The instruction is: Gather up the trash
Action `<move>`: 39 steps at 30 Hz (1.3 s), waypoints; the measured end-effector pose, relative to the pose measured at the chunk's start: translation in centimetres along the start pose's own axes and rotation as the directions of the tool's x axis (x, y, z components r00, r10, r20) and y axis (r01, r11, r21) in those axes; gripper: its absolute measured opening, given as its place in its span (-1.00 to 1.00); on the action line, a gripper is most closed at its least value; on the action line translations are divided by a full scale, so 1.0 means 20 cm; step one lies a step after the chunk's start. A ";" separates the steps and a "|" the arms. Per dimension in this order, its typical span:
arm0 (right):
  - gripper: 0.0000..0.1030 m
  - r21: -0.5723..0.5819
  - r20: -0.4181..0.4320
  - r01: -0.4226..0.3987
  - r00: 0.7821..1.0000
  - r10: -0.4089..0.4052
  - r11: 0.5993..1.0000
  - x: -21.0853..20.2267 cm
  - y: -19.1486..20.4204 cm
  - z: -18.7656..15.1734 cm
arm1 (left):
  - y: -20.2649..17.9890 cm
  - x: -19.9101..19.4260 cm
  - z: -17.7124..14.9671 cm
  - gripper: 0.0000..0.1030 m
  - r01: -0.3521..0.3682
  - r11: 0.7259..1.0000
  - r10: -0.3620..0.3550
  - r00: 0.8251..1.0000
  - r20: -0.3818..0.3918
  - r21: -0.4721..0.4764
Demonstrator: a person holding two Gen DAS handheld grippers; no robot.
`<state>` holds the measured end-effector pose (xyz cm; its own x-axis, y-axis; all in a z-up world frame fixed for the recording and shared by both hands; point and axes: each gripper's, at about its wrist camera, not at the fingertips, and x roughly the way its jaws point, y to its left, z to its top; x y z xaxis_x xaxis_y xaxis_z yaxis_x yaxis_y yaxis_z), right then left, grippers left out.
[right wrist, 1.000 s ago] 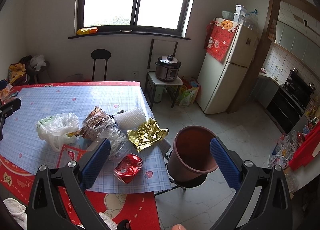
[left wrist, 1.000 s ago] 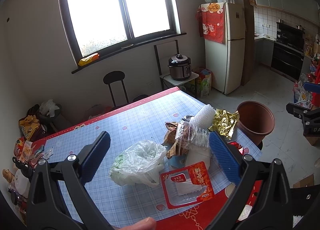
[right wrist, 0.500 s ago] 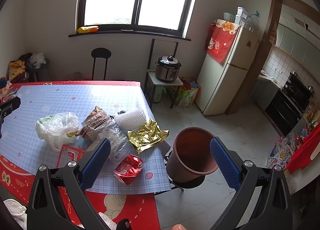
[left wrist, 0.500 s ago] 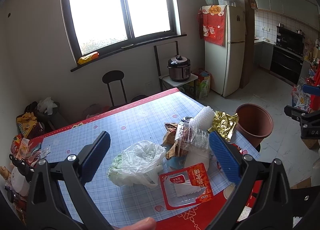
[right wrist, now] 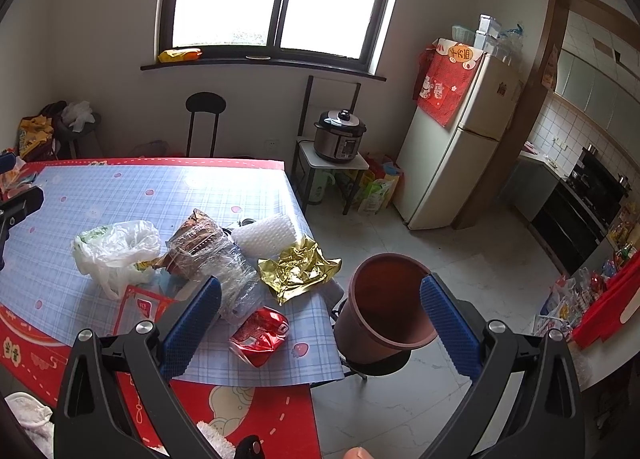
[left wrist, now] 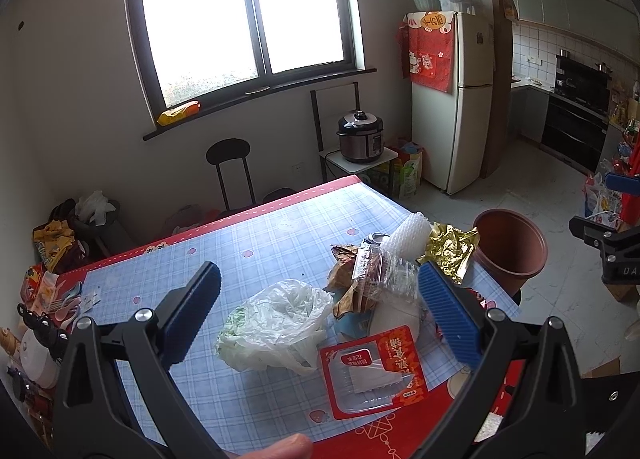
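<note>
1. The trash lies in a loose heap on the blue checked worktop [left wrist: 260, 243], toward its right-hand end, and none of it has shifted since a second ago.
2. A crumpled white plastic bag [left wrist: 276, 325] sits on the left of the heap, with a red-edged clear tray [left wrist: 374, 373] just beside it on the near side.
3. A brown wrapper [right wrist: 192, 235] and a crinkled clear plastic container [right wrist: 230, 273] lie touching in the middle of the heap.
4. A white bubble-wrap roll [right wrist: 264, 235] lies behind them, and a gold foil wrapper [right wrist: 298, 271] rests at the worktop's edge.
5. A crushed red packet [right wrist: 260, 333] lies alone near the front corner.
6. A brown bin [right wrist: 384, 303] stands off the worktop's end, just beside that corner, its mouth open and tilted toward the viewer.
7. The left tool [left wrist: 318, 319] hangs above the bag and tray, fingers spread wide and holding nothing; compared with the earlier frames its view has lifted slightly, showing more of the window [left wrist: 244, 15].
8. The right tool [right wrist: 320, 321] hovers with fingers spread wide and bare, one over the clear container and the other over the bin's rim, much as before.
9. Beyond stand a fridge [right wrist: 460, 147], a rice cooker [right wrist: 340, 135] and a black stool [left wrist: 230, 167].
</note>
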<state>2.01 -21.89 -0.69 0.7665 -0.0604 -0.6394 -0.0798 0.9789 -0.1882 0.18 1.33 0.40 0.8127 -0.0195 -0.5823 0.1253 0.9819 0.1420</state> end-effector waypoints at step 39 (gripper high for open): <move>0.74 -0.029 -0.307 -0.412 0.871 0.384 0.911 0.67 0.73 -0.27 | 0.82 0.25 -0.75 0.89 -0.169 0.909 0.088 0.971 -0.222 -0.381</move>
<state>7.72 -9.48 -16.07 0.4407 0.2634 -0.8581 -0.4070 0.9107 0.0705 -2.28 20.13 -12.27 0.6740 0.1089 -0.7307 -0.2399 0.9677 -0.0771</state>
